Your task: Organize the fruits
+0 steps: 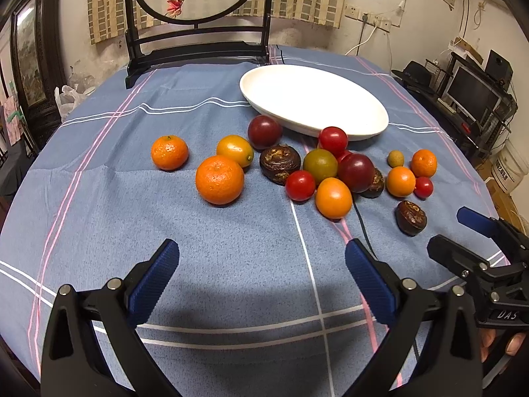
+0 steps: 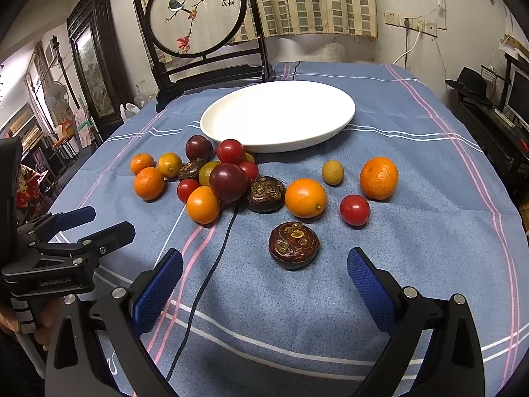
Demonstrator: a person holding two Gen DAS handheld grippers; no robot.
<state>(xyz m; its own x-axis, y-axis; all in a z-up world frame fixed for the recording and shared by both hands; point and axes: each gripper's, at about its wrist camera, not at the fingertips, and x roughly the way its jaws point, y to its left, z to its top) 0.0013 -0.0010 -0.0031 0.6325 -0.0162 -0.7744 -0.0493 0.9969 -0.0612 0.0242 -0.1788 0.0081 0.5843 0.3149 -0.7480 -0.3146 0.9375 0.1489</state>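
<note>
Several fruits lie loose on the blue striped tablecloth in front of an empty white oval plate point(image 1: 370, 122) point(image 2: 334, 125): oranges point(image 1: 219, 180) point(image 2: 379, 173), red tomatoes point(image 1: 300, 185) point(image 2: 354, 209), dark plums point(image 1: 264, 131) point(image 2: 228, 182), dark brown water chestnuts point(image 1: 411, 217) point(image 2: 293, 244) and a small tan longan point(image 2: 332, 172). My left gripper point(image 1: 262, 274) is open and empty, short of the fruit. My right gripper point(image 2: 264, 279) is open and empty, just short of the nearest water chestnut. Each gripper also shows in the other's view, the right one point(image 1: 453, 231) and the left one point(image 2: 99, 223).
A black cable point(image 2: 211, 271) runs from the fruit pile toward me across the cloth. A black-framed round embroidery screen point(image 2: 198, 13) stands at the table's far edge behind the plate. A desk with a monitor point(image 1: 469, 94) is off to the right.
</note>
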